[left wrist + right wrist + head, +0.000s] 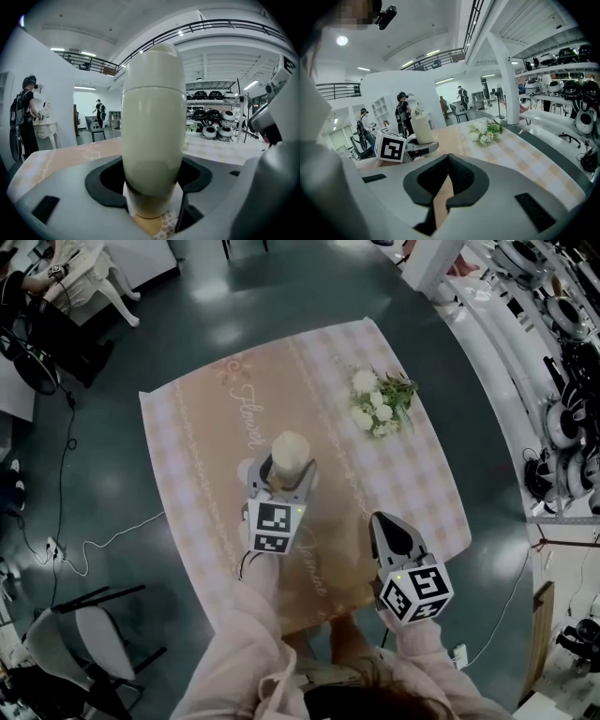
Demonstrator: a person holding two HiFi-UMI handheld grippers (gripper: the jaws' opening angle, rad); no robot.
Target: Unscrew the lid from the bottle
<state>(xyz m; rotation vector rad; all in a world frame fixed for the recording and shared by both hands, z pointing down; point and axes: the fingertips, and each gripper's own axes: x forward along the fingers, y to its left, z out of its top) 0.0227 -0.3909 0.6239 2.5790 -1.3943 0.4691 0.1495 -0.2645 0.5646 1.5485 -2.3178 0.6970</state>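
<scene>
We start at the cream bottle (pixel 152 140). It stands upright near the middle of the bench, and its rounded lid (pixel 153 65) is still seated on top, with a thin seam marking where the two meet. The base rests on the pink checked cloth (pixel 206 427) that covers the bench (pixel 441 512).

The left gripper (pixel 284 470) reaches in from the person's side and holds the bottle. In the left gripper view the body fills the gap between the jaws. The dark pads (pixel 105 180) lie against its lower sides, well below the lid. The jaws stand wide because the bottle is broad. This gripper's marker cube (pixel 275 526) sits just behind the jaws, over a pale pink sleeve (pixel 253 615).

The right gripper (pixel 448 164) is well apart from the bottle, to its right and nearer the person. Its jaws are pressed together with nothing between them, and only the cloth shows through the narrow slit below. From its own view we see the bottle and the left gripper's cube off to the left. Its cube (pixel 414 592) shows near the front edge of the cloth.

Farther out, a small bunch of white flowers (pixel 380 401) with green leaves lies on the far right part of the cloth, clear of both grippers. Beyond the bench is a dark floor (pixel 112 484) with a trailing cable (pixel 66 465). A chair (pixel 84 652) stands at the lower left, and people (pixel 26 117) stand in the background.
</scene>
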